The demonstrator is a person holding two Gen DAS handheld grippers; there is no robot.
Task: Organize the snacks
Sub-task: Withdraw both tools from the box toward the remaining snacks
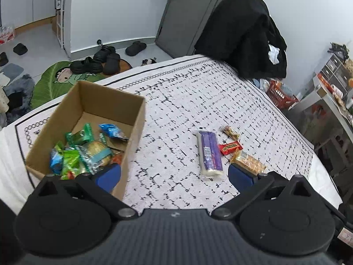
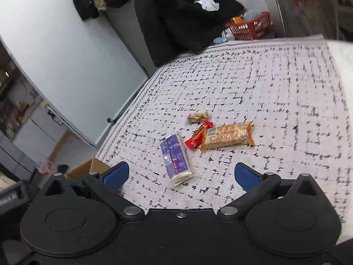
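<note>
1. Cardboard box (image 1: pixel 88 119) sits on the patterned cloth (image 1: pixel 198 88), holding several green and blue snack packets (image 1: pixel 88 150).
2. To the right of the box, four loose snacks: purple pack (image 1: pixel 209 152) nearest, then red bar (image 1: pixel 230 148), cracker pack (image 1: pixel 249 162), small gold candy (image 1: pixel 230 132) behind.
3. Left gripper (image 1: pixel 174 174): jaws wide, nothing held, over the box's right wall.
4. Right gripper (image 2: pixel 181 175): jaws wide, empty, purple pack (image 2: pixel 176 161) between them, untouched.
</note>
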